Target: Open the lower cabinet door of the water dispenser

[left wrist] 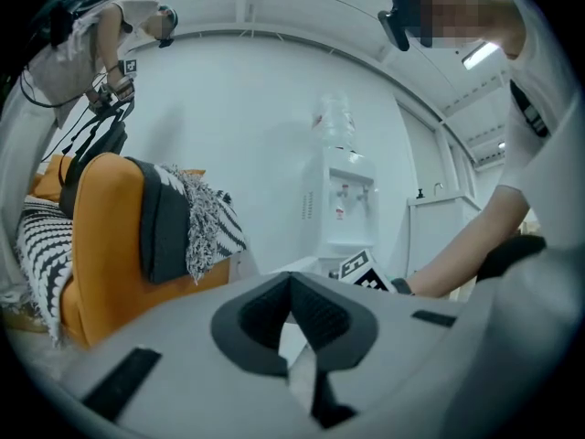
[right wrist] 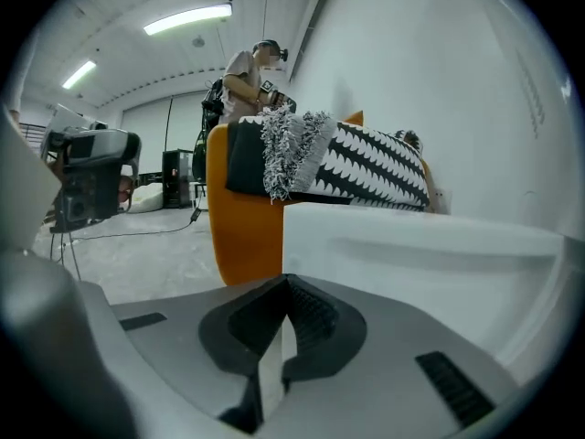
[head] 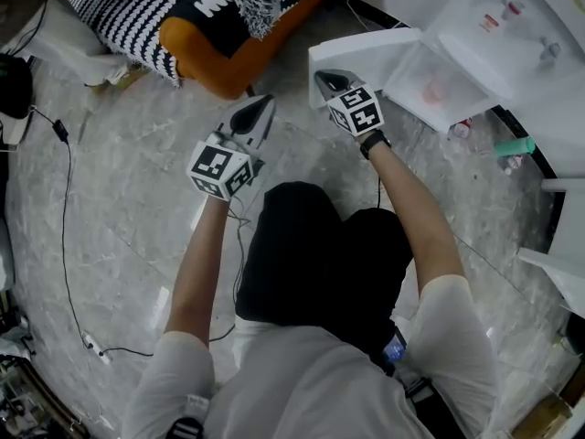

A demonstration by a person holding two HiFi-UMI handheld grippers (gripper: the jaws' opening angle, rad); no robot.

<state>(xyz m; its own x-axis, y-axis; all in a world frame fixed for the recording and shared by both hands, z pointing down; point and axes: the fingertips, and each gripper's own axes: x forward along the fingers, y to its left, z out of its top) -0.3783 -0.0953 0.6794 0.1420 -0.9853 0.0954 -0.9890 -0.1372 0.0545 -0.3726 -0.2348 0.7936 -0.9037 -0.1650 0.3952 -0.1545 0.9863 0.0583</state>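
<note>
The white water dispenser [head: 498,26] stands at the upper right of the head view, and in the left gripper view it [left wrist: 348,210] shows upright with a bottle on top. Its lower cabinet door [head: 364,51] is swung out toward the sofa, and the cabinet inside [head: 430,88] is exposed. My right gripper [head: 323,77] is shut with nothing between its pads, its tip right by the door's free edge; touching cannot be told. The door panel [right wrist: 430,250] fills the right gripper view just beyond the tip [right wrist: 288,283]. My left gripper [head: 262,106] [left wrist: 291,278] is shut and empty, hanging left of the door.
An orange sofa [head: 224,58] with a striped cushion and fringed throw stands close behind the door's edge. A cable [head: 64,236] trails over the marble floor at left. A green bottle [head: 516,144] lies by the dispenser's base. Another person [right wrist: 251,71] stands behind the sofa.
</note>
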